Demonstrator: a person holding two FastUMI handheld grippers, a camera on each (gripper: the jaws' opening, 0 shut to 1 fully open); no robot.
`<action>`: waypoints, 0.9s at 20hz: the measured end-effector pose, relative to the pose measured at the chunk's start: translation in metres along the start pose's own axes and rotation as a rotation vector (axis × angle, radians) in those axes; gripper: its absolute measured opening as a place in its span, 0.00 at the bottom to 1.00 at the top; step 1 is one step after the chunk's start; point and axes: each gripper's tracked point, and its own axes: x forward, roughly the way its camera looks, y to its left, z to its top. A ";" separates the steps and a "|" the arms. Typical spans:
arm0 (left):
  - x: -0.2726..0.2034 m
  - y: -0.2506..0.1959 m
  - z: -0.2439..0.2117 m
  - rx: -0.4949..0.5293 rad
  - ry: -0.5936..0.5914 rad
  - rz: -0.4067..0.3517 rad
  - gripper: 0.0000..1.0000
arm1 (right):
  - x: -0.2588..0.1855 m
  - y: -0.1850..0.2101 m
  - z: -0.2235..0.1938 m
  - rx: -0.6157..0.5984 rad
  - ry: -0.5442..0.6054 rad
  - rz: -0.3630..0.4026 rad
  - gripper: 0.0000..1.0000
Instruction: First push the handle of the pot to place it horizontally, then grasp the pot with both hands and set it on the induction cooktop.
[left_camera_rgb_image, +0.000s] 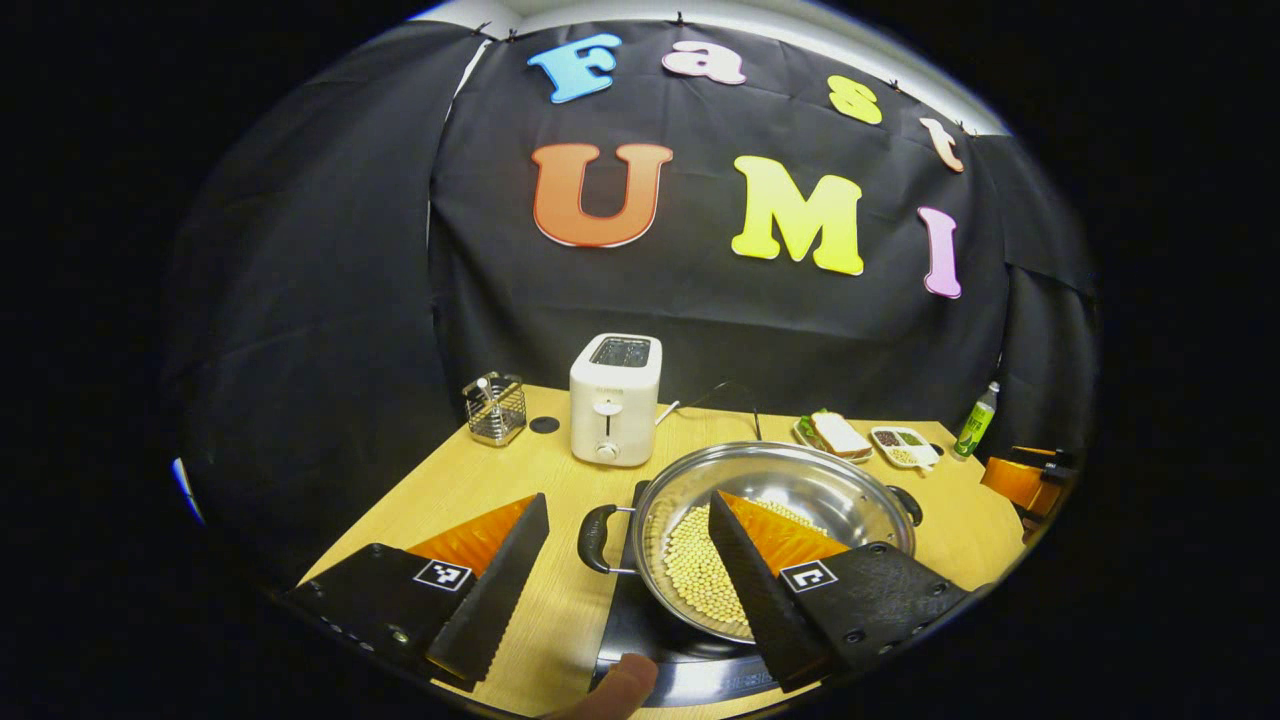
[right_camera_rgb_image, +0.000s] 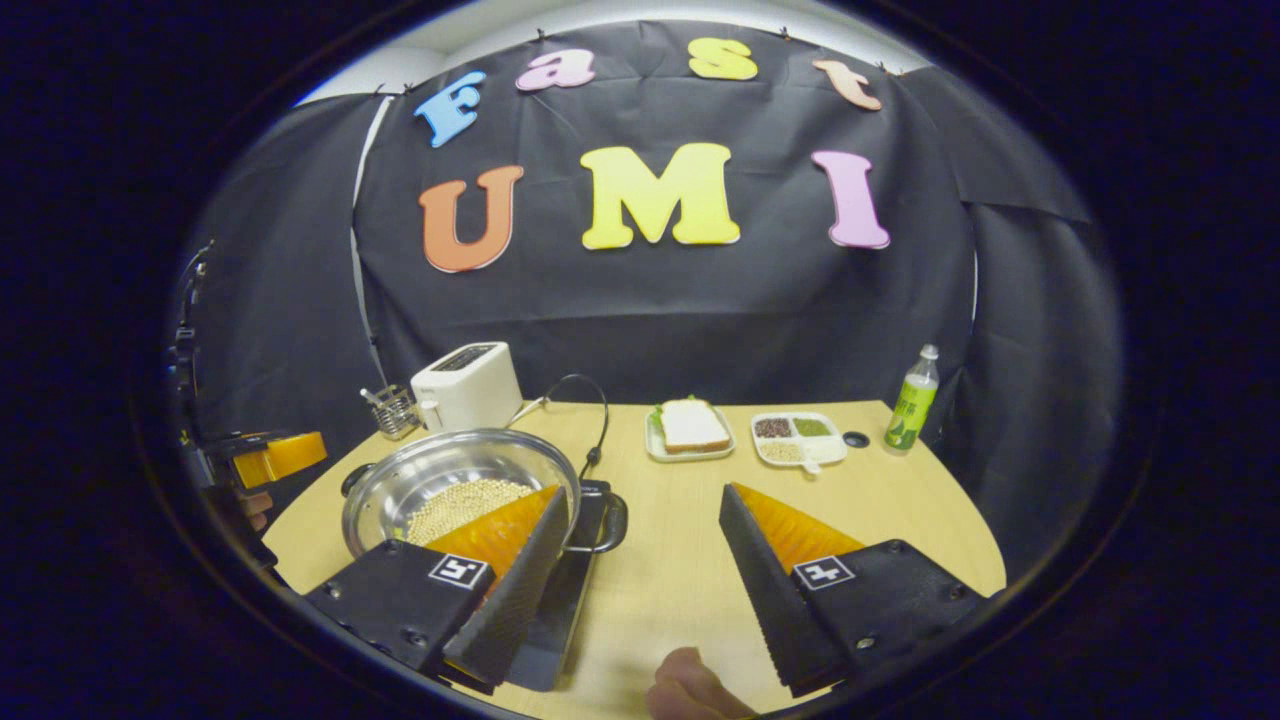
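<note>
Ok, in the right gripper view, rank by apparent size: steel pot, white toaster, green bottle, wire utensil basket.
1. Round steel pot holding pale beans, though nearest the camera.
2. White boxy toaster.
3. Green plastic bottle.
4. Small wire utensil basket.

Black cloth (right_camera_rgb_image: 650, 300) is draping the booth's walls behind a pale wooden desk (right_camera_rgb_image: 680, 560), with white wall (left_camera_rgb_image: 800, 25) showing above.
</note>
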 end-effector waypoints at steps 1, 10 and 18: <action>-0.012 -0.005 0.008 0.005 -0.022 -0.001 0.96 | -0.016 -0.008 0.006 -0.009 -0.020 -0.014 0.95; -0.140 -0.073 0.082 0.033 -0.236 -0.046 0.96 | -0.171 -0.086 0.065 0.006 -0.211 -0.142 0.98; -0.242 -0.099 0.085 0.049 -0.314 -0.023 0.95 | -0.278 -0.090 0.080 -0.049 -0.321 -0.136 0.97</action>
